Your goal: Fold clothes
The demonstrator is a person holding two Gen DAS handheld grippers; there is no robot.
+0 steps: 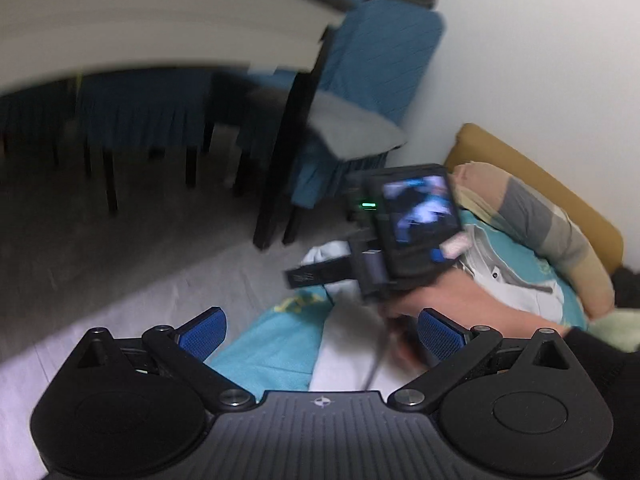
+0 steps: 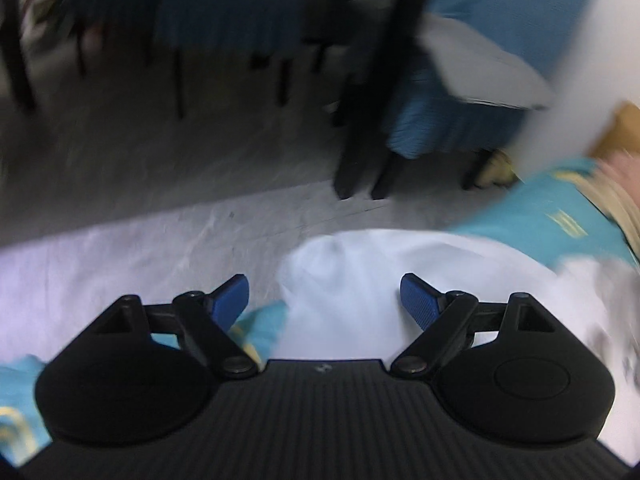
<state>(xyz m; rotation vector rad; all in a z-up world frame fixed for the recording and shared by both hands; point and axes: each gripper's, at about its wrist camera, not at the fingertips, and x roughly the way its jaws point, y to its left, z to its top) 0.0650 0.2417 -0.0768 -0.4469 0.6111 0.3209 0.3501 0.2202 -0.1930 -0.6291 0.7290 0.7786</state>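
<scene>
A teal and white garment (image 1: 276, 344) lies spread on the pale sheet (image 1: 100, 292) of a bed. My left gripper (image 1: 320, 334) hovers over it, open, with nothing between its blue fingers (image 1: 204, 334). Ahead of it a hand holds the right gripper (image 1: 304, 276), seen from behind, low over the cloth; its state is unclear there. In the right wrist view my right gripper (image 2: 324, 300) is open above a white fold of the garment (image 2: 352, 280), with teal cloth (image 2: 552, 220) at the right. Both views are blurred.
A striped pillow (image 1: 536, 220) and an ochre headboard (image 1: 520, 168) lie at the right. Past the bed edge are a dark floor (image 1: 120, 208), a chair with blue covers (image 1: 380, 80), black table legs (image 2: 368, 120) and a white wall (image 1: 540, 40).
</scene>
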